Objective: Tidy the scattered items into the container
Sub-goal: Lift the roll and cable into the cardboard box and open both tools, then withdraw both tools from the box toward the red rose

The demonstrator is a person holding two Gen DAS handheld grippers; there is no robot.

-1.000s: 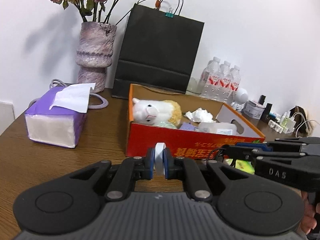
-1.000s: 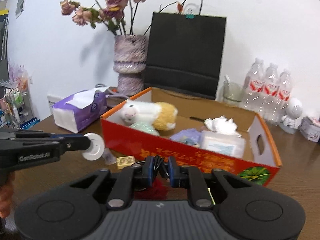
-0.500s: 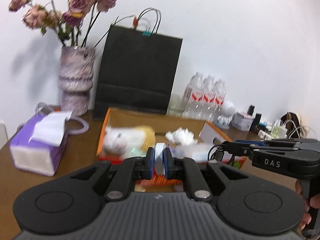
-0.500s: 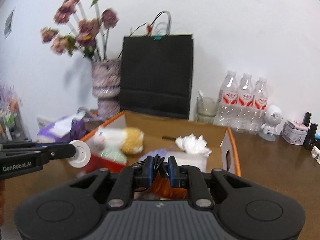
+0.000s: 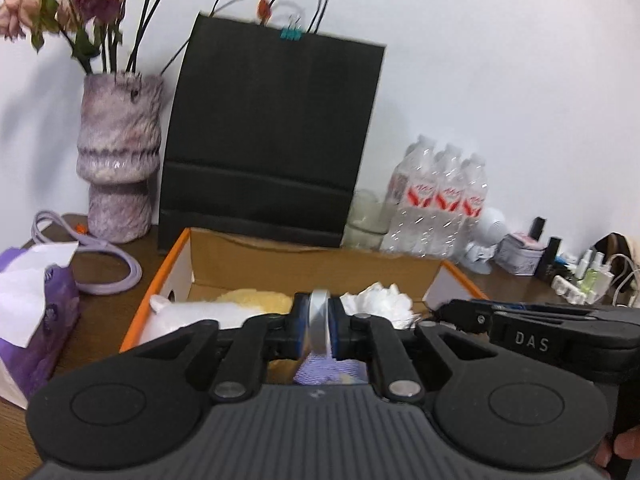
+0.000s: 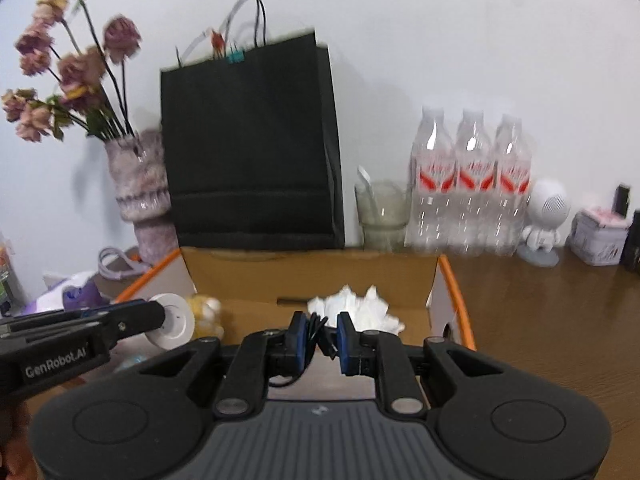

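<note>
Trouble loomed because the left gripper (image 5: 319, 330), its jaws just loosening around the white round spool (image 5: 319, 322), and the right gripper (image 6: 323, 336), pinching a black tangled cable (image 6: 318, 330), hung together over the orange cardboard box (image 5: 132, 330), risking collision or spillage outside.

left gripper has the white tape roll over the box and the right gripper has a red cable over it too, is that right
One detail is off: the cable in the right gripper is black, not red, as the right wrist view shows. The rest holds: the left gripper, whose jaws have just been opening, has the white tape roll between them, and both are over the box.
</note>
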